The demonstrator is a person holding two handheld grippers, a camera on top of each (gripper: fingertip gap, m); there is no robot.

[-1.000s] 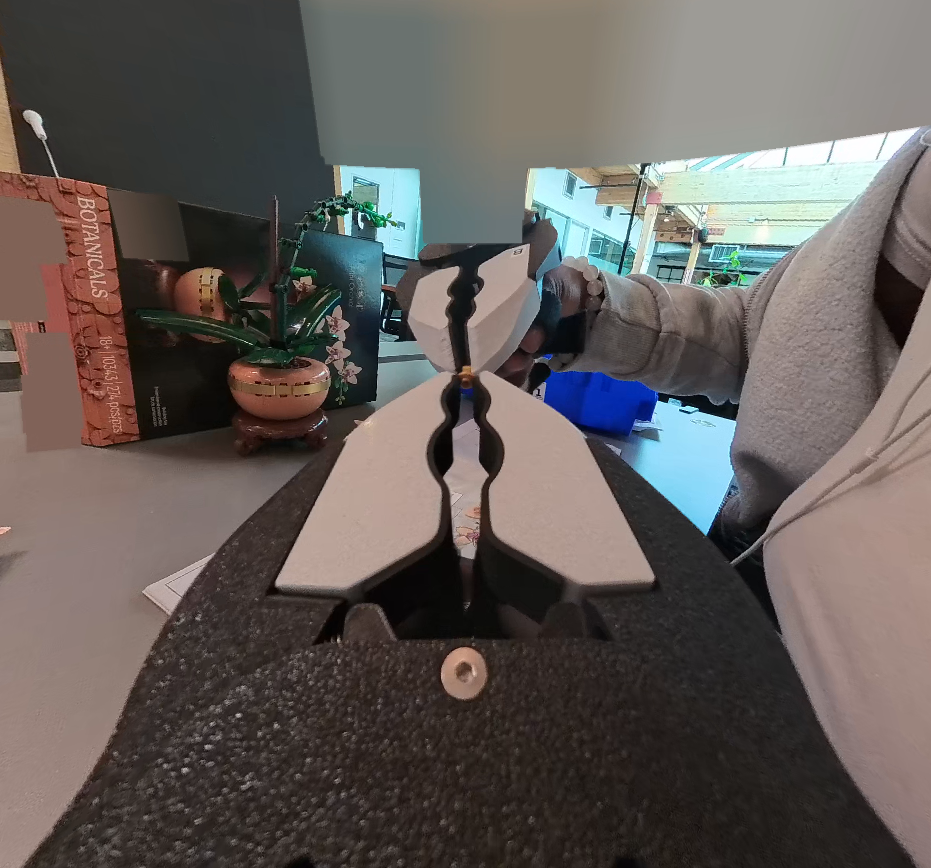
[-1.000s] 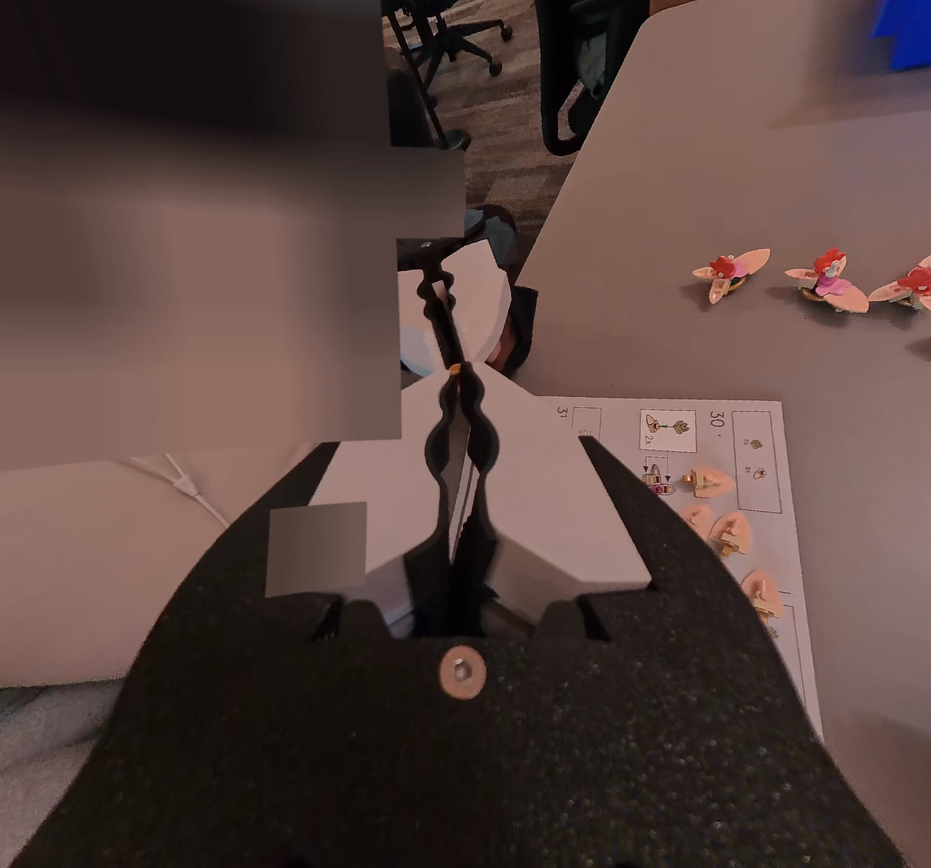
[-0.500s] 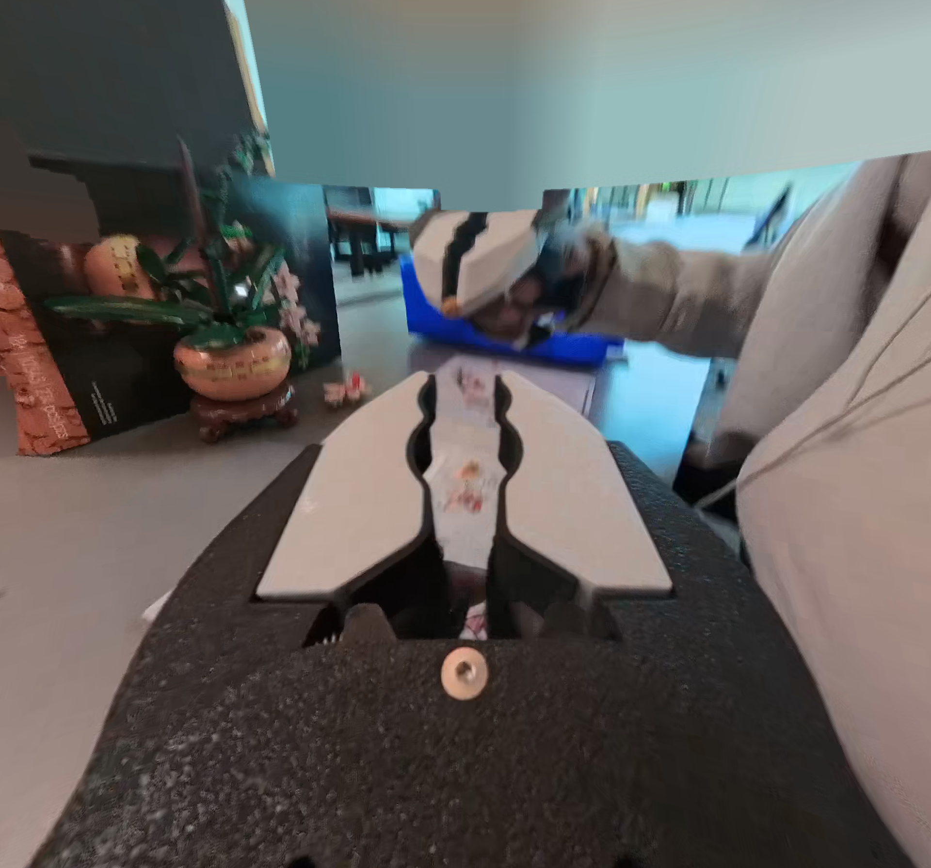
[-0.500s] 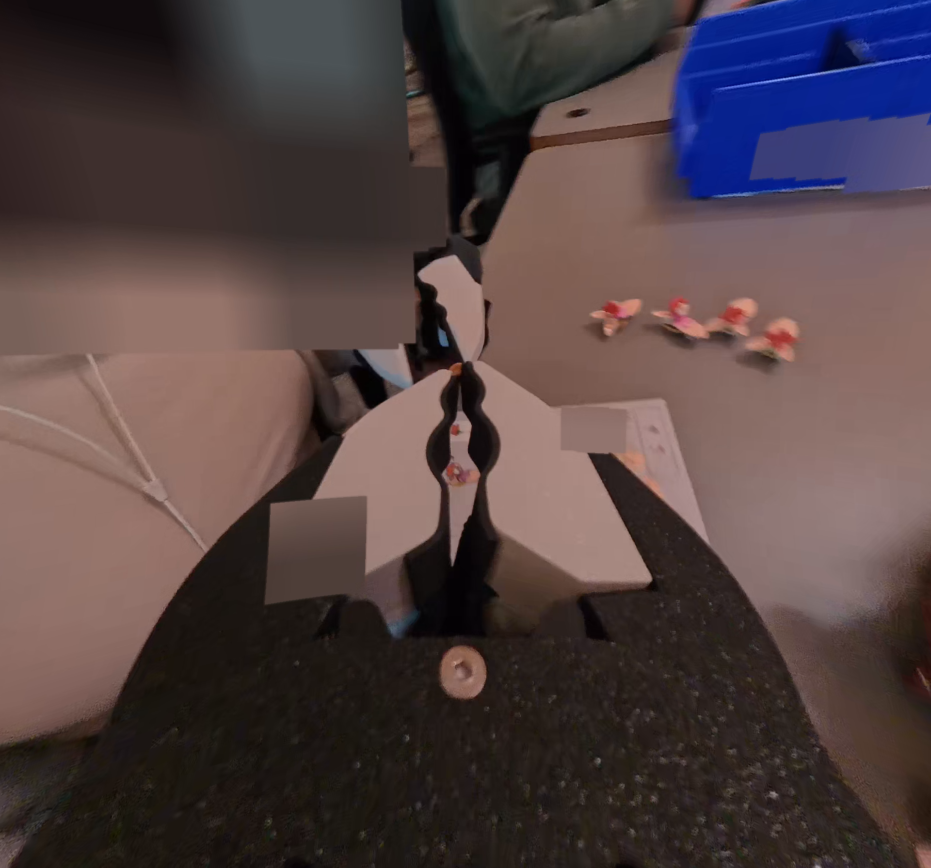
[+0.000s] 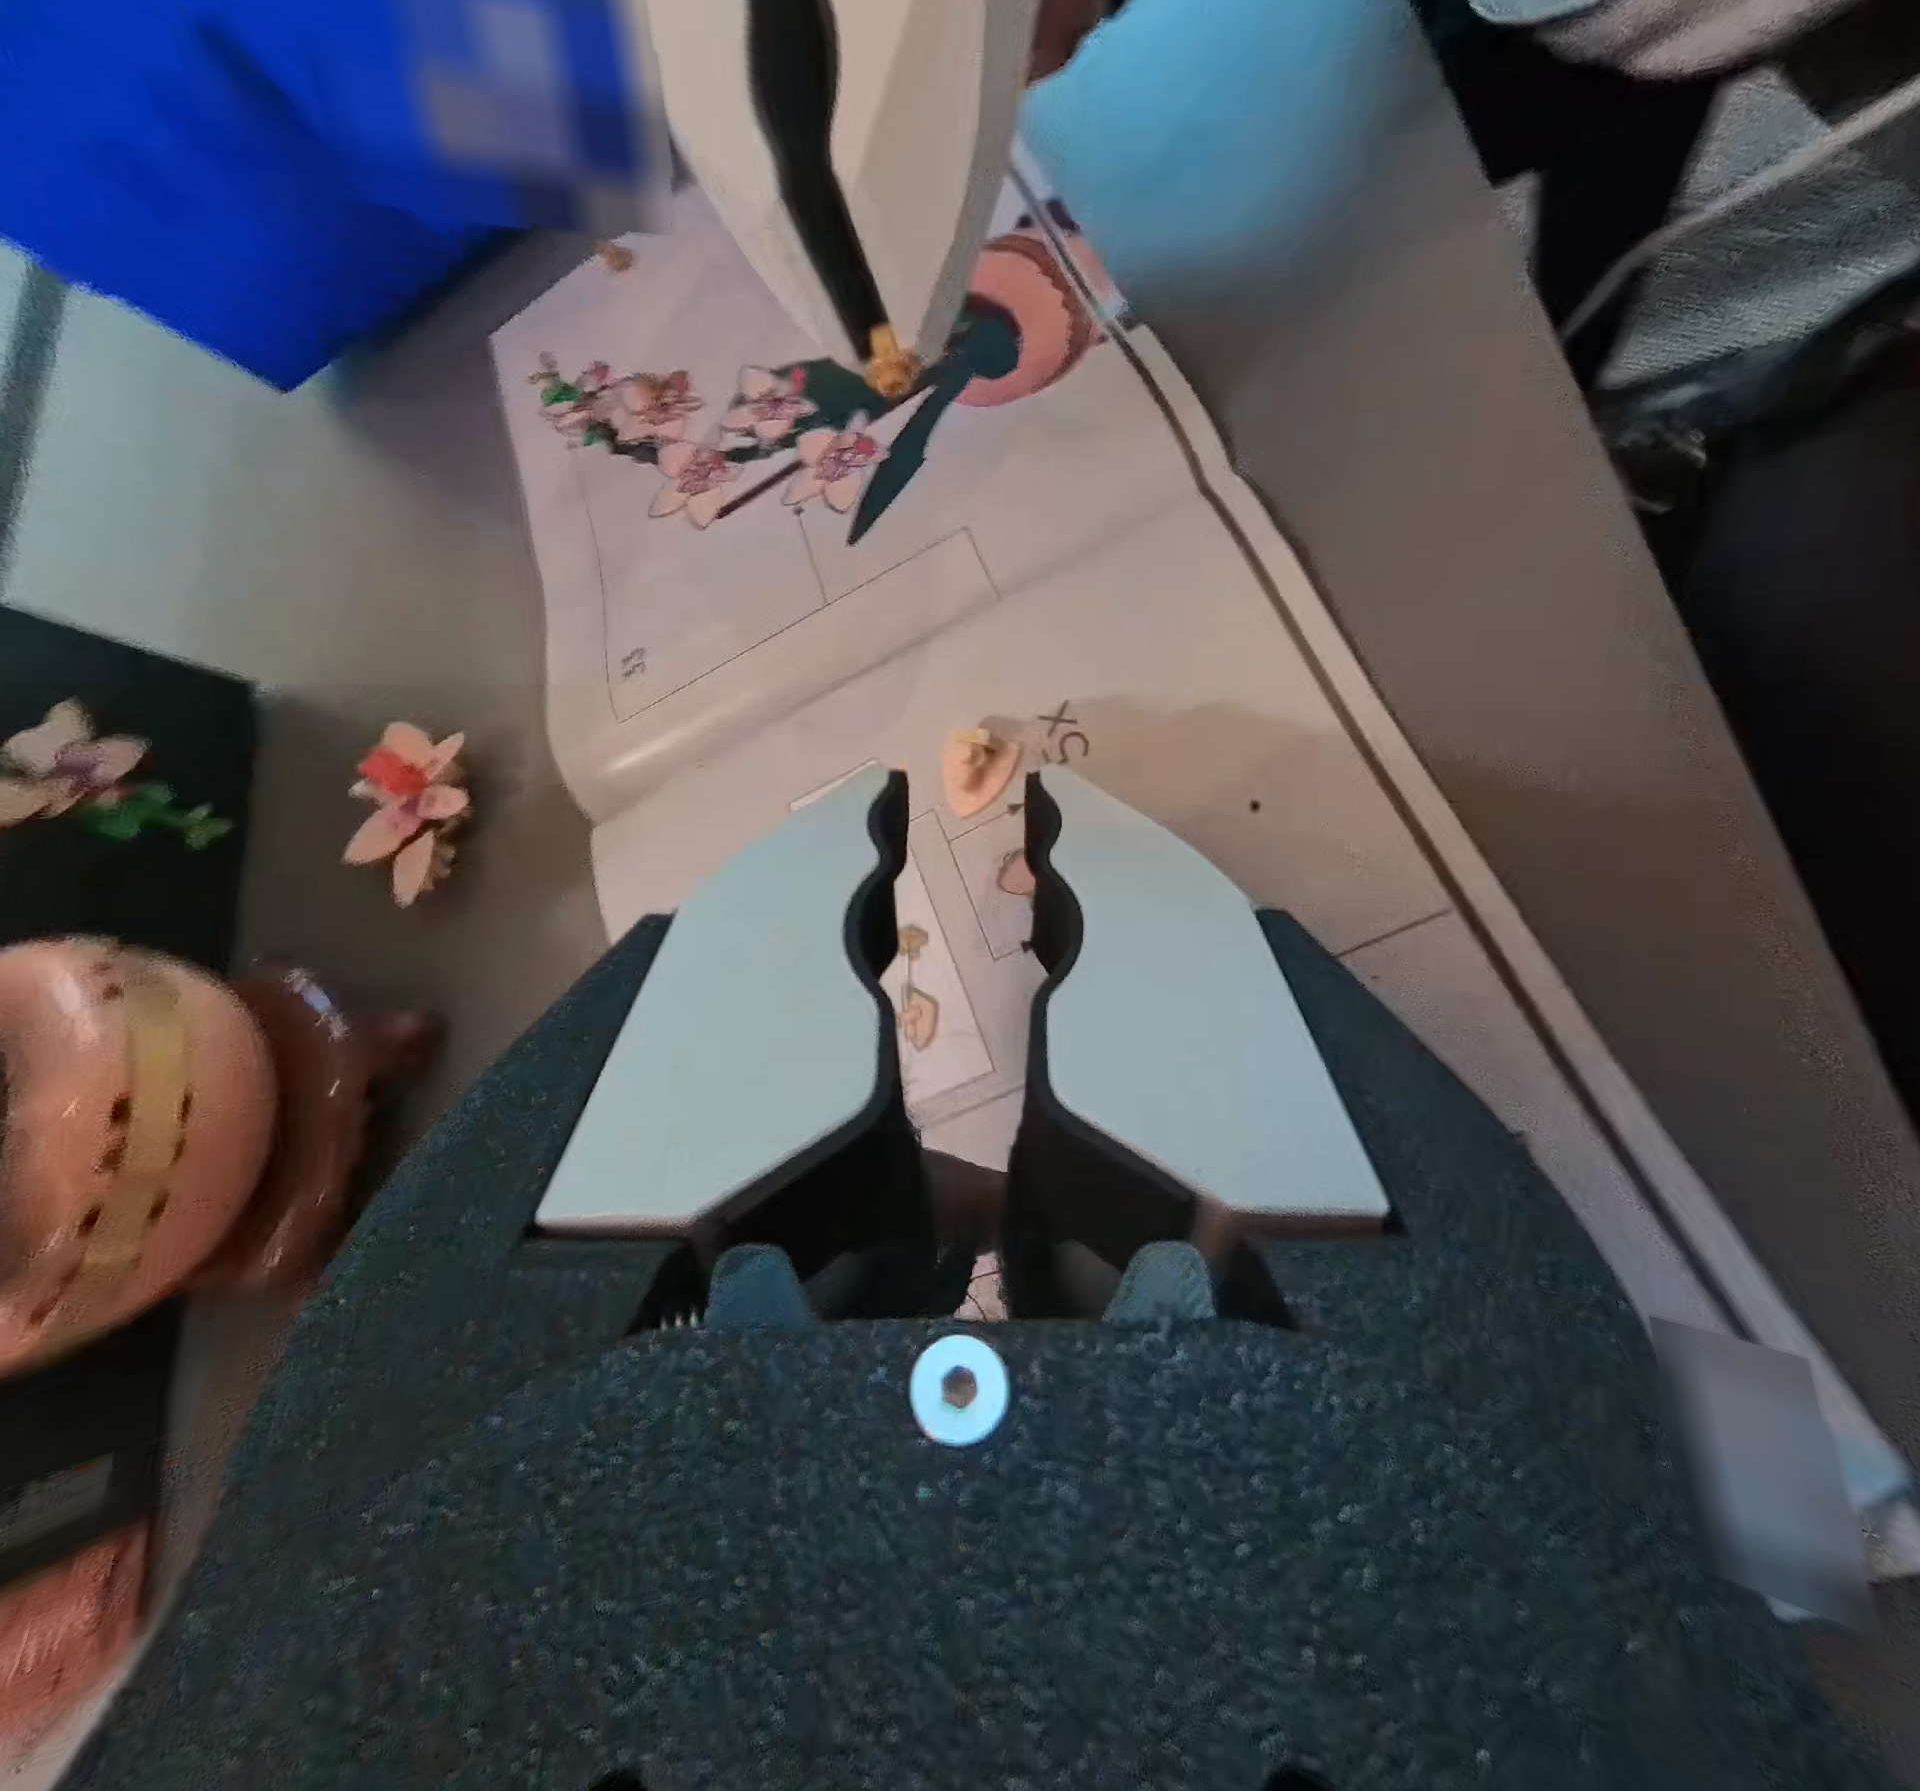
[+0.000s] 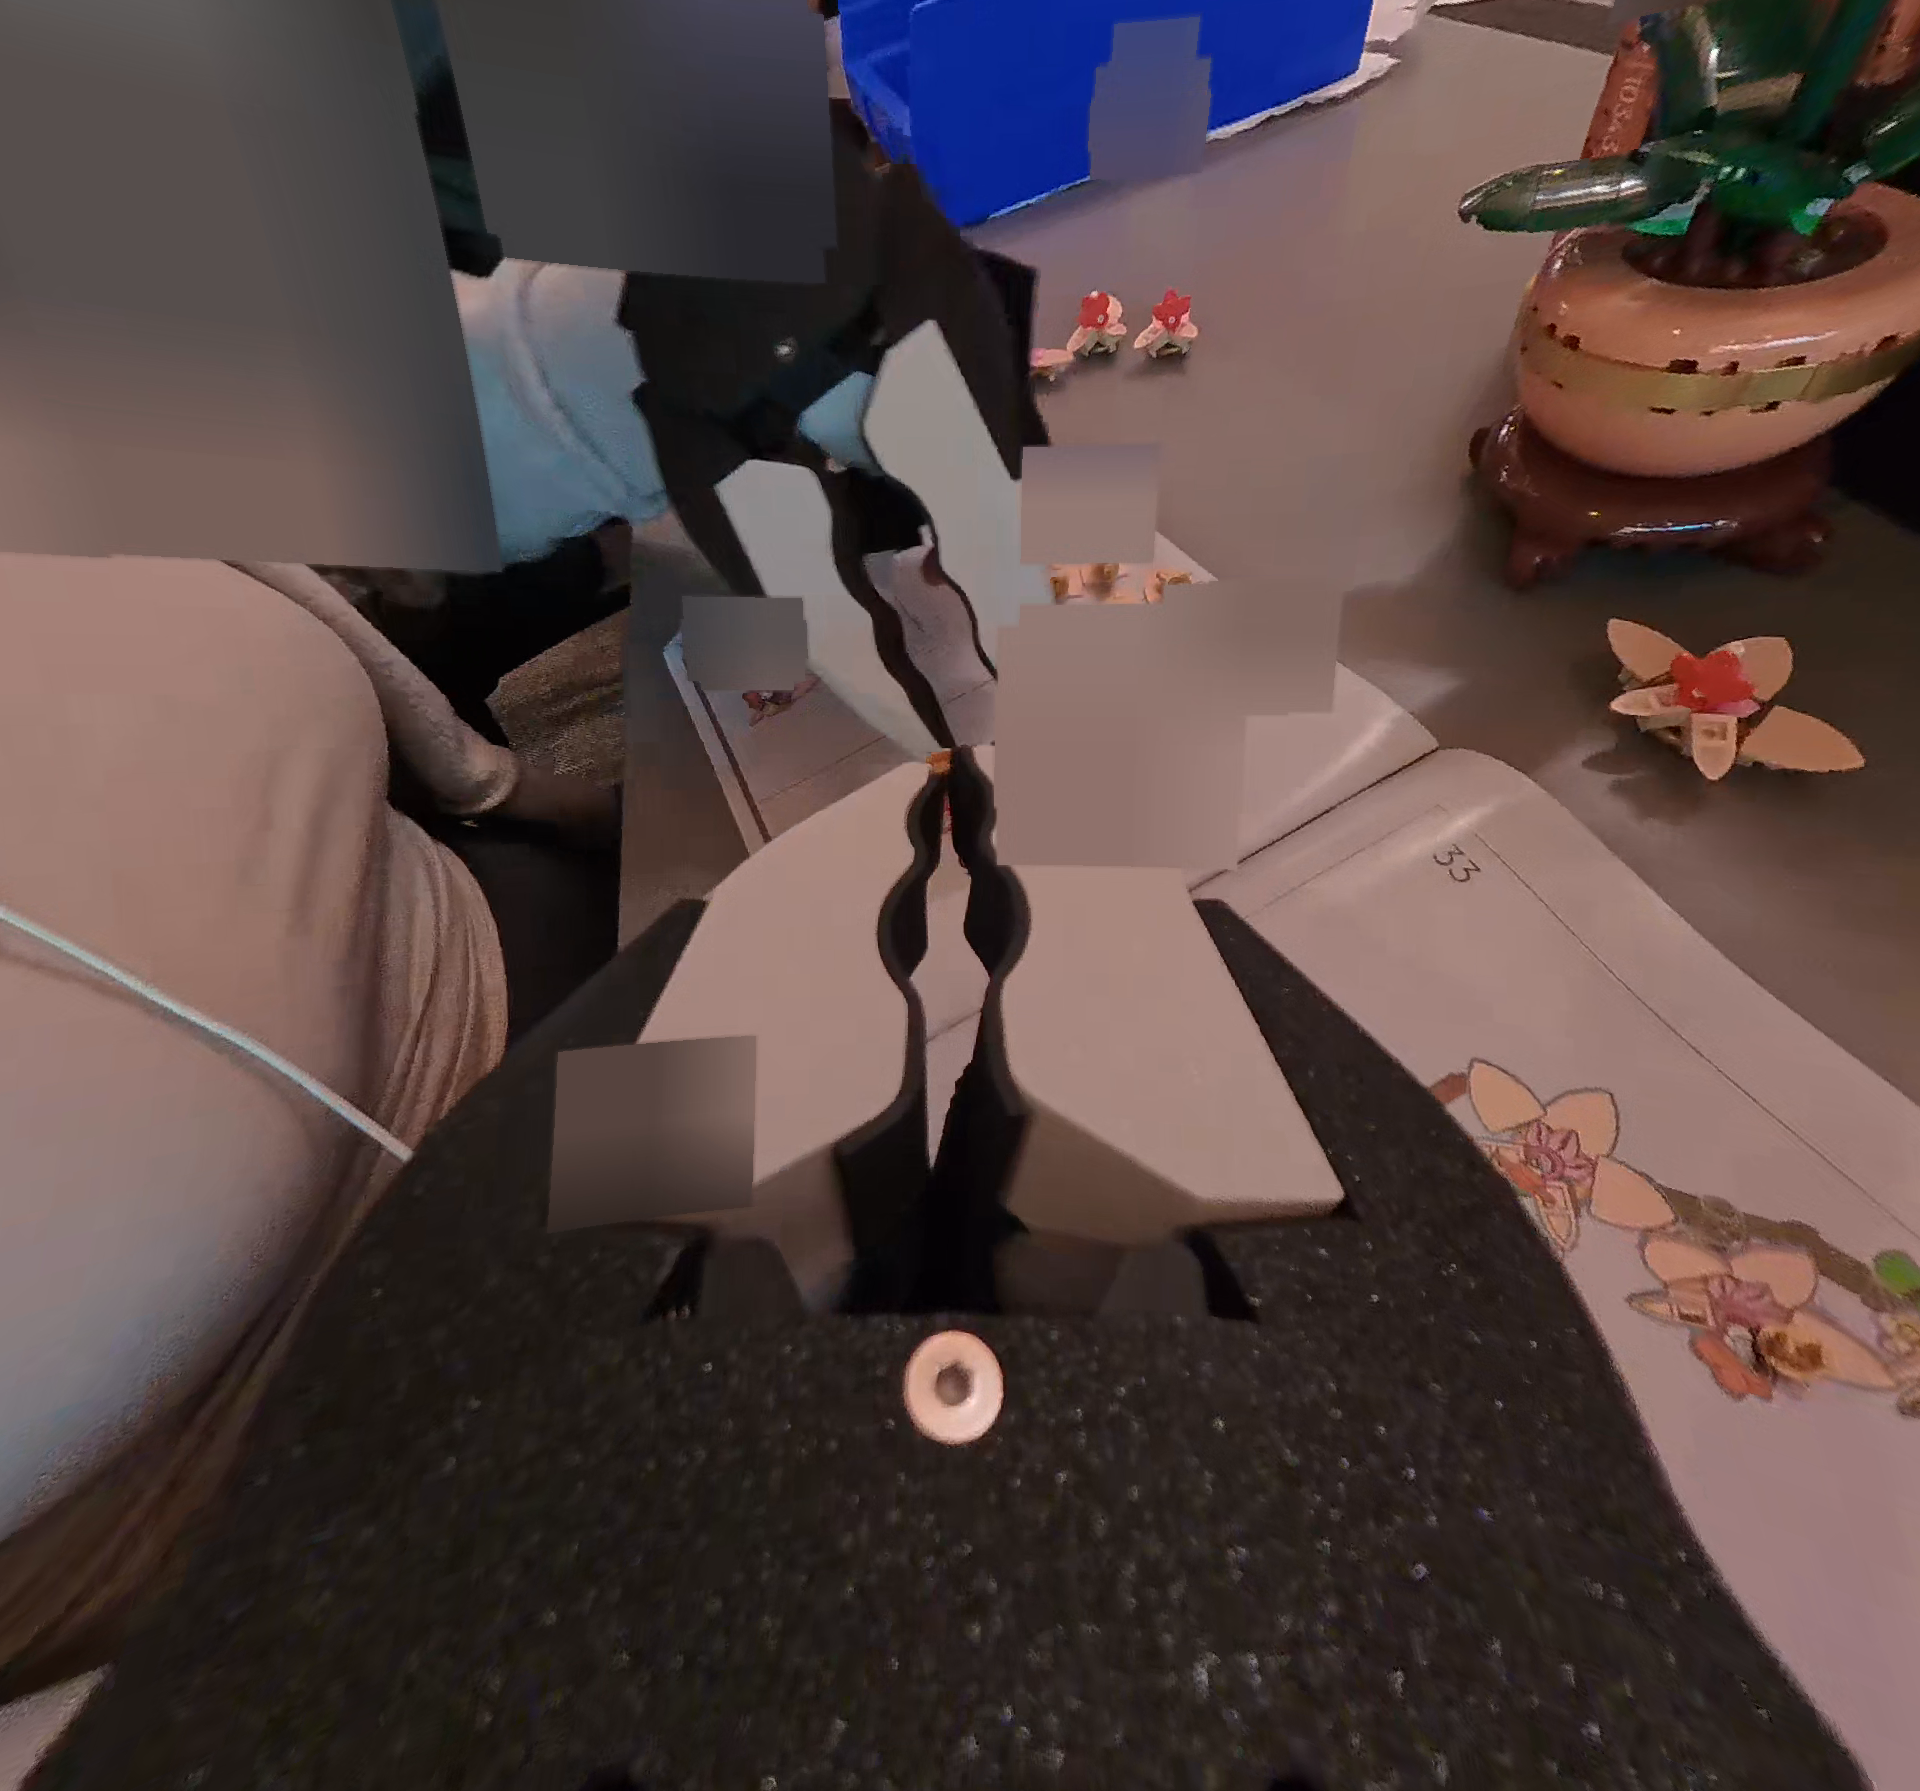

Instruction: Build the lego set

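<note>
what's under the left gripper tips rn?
Under the open left gripper: the open instruction booklet, with a small tan petal piece lying on it between the tips. The gripper body hides the page nearer the camera.

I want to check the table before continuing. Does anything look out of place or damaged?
Nothing looks damaged or spilled. The finished flowers lie loose on the table beside the pot, and a petal piece rests on the open instruction booklet. This seems normal for a build in progress.
</note>
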